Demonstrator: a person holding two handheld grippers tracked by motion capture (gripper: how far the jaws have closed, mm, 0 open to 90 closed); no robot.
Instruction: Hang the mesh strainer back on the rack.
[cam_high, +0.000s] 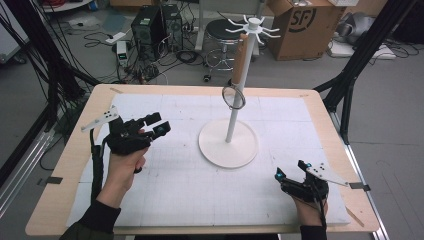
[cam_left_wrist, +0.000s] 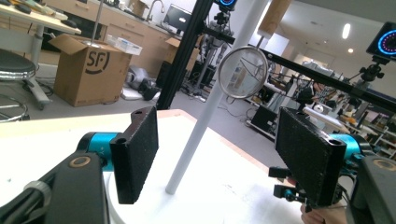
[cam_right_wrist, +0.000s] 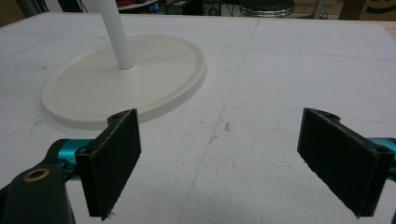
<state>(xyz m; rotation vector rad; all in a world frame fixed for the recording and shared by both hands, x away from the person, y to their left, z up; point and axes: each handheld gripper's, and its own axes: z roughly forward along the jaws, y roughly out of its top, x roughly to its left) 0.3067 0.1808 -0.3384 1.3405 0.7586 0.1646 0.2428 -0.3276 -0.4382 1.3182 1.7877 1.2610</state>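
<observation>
Hanging strainer (cam_high: 234, 96) on stand (cam_high: 228, 144) (mesh clear in left gripper view), both grippers' fingers (cam_left_wrist: 135, 154) spread.

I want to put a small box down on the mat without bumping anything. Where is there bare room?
Bare mat lies between the two tongs, in front of the stand's base. The far right corner, right of the pole, is also free. It is crowded at the left, where the left tongs hover near the base, and at the near right by the right tongs.
</observation>
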